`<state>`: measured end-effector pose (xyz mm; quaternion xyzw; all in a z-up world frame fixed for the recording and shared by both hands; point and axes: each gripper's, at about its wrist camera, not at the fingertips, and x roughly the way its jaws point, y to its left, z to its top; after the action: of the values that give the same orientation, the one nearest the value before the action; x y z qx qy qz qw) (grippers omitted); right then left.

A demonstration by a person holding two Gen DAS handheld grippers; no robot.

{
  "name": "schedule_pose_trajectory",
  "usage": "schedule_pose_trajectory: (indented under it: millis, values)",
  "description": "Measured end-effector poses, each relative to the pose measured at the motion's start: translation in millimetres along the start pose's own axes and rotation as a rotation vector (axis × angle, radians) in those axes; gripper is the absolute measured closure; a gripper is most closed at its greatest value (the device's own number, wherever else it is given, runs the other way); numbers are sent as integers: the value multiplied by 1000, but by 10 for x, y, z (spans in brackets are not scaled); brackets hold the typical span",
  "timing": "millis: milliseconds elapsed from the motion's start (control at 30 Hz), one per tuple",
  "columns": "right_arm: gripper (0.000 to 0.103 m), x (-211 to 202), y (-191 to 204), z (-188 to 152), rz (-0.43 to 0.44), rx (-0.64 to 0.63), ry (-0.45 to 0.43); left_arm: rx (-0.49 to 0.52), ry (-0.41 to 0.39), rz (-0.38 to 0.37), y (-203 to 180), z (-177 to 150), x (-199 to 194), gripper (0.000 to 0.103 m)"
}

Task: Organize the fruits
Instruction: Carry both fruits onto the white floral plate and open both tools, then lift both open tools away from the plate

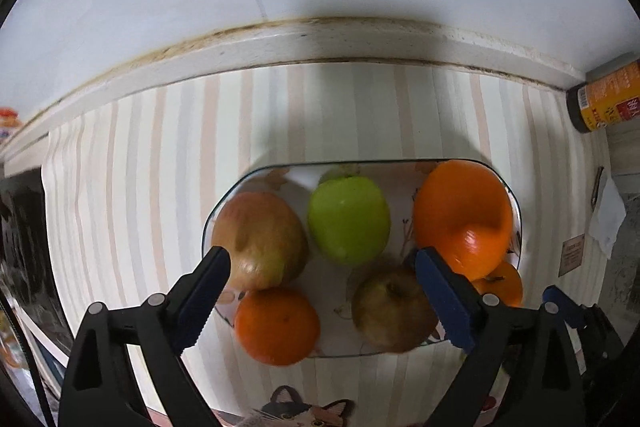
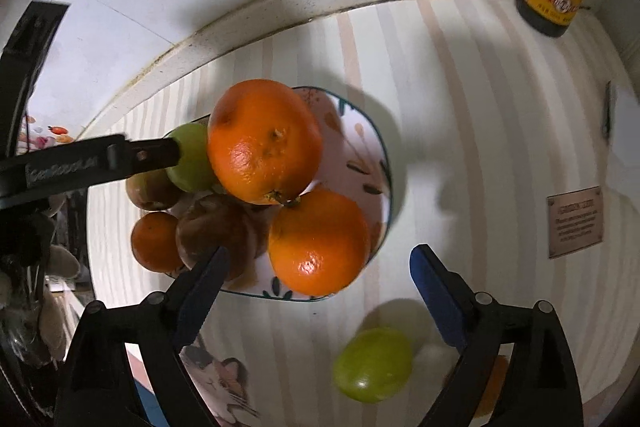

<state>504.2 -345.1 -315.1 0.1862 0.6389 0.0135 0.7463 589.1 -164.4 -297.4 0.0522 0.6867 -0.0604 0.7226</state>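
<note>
A striped mat [image 2: 460, 107] is spread under the plate [image 2: 376, 147], on which oranges and apples are piled, while one green apple [image 2: 373, 363] lies loose just in front. It is judged firm, smooth and roll-prone, best taken across its middle. The right gripper [image 2: 320, 267] and left gripper [image 1: 322, 265] are held wide apart and empty; an orange shape behind the right finger is hidden

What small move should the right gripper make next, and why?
Probably lower the right gripper toward the green fruit on the striped mat: it lies off the plate, and the jaws stand open and empty.
</note>
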Motion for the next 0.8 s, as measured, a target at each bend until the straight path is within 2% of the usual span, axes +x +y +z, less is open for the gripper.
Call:
schedule_pose_trajectory:
  millis: [200,267,533,800]
  values:
    - [8,-190,79,-69,-159,-85,-42,-60,-87,5,130,-366,-250,8]
    - [8,-280,110,-111,-183,-103,-68,-75,-115,3,132,-513,-361,8]
    - [8,-743,221,-373,-194,-155,-154,-101,-271,33,176,-1061,-914,8]
    - [8,-1373,381,-838,-179,-174,-245,-106,-378,-1,249,-1602,-1348,8]
